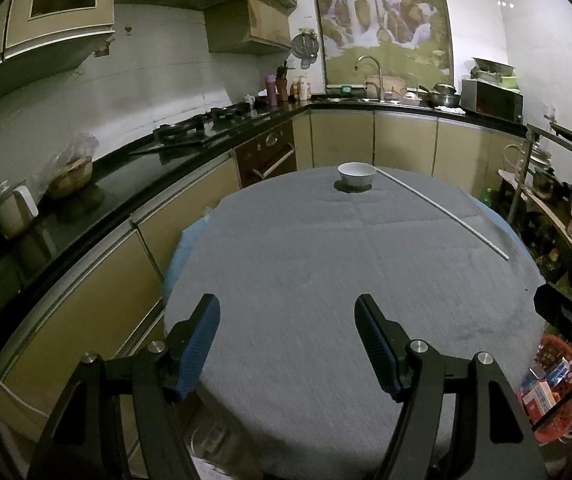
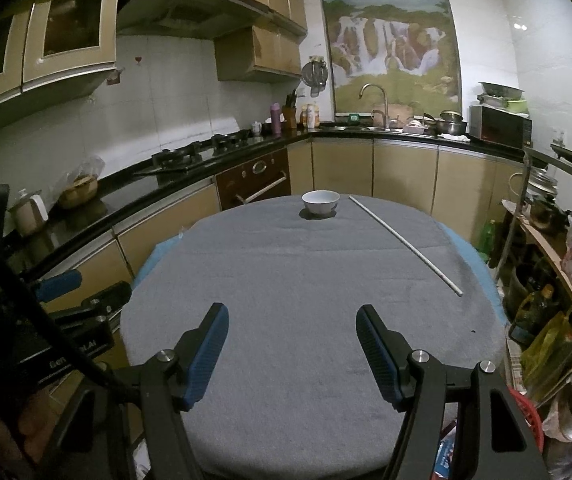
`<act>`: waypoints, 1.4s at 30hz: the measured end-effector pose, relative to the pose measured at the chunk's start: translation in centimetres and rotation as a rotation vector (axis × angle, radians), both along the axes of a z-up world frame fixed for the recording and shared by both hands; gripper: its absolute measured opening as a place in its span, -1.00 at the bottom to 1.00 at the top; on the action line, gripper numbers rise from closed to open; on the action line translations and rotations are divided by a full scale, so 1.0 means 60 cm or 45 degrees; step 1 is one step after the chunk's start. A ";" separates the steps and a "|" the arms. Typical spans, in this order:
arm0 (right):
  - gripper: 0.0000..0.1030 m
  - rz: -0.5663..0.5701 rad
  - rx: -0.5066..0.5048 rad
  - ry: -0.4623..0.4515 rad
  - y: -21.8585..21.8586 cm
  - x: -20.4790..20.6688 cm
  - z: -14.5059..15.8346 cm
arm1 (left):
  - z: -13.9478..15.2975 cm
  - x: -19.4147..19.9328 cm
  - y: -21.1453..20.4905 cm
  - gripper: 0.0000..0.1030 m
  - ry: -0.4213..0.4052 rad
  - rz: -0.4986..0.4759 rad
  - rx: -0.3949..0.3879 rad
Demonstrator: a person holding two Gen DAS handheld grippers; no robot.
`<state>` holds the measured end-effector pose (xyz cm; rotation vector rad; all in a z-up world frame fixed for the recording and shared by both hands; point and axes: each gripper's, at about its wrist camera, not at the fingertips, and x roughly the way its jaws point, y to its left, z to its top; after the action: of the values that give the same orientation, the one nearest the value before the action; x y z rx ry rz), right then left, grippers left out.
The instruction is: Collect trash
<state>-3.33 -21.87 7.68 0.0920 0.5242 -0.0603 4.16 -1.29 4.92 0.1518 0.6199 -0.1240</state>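
While both tools hang over the near edge of the round grey-covered table [image 1: 326, 280], we see our left gripper [image 1: 288, 312] at the bottom of its frame with its blue-padded fingers [image 1: 201, 344] spread wide and nothing between them. Our right gripper [image 2: 292, 320] sits likewise at the bottom of its own frame, fingers apart and empty. A white bowl [image 1: 356, 175] stands upright near the far edge of the table, just above frame centre in both views. Just to its right lies a long thin white stick [image 1: 442, 212], running diagonally from beside the bowl down toward the right edge of the cloth; it does not touch the bowl. At the lower right of the left view, a red basket [image 1: 558, 396] holding small cartons sits beside the table.
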 end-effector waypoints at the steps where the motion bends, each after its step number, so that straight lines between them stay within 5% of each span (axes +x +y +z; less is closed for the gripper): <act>1: 0.36 -0.001 0.000 0.003 0.002 0.002 0.000 | 0.001 0.001 0.001 0.37 0.000 0.000 -0.002; 42: 0.36 0.009 -0.005 0.121 0.058 0.101 -0.029 | -0.018 0.086 0.073 0.37 0.022 0.055 -0.004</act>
<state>2.71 -18.40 5.95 0.0840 0.6191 -0.0588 9.33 3.06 3.84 0.1340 0.6401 -0.0847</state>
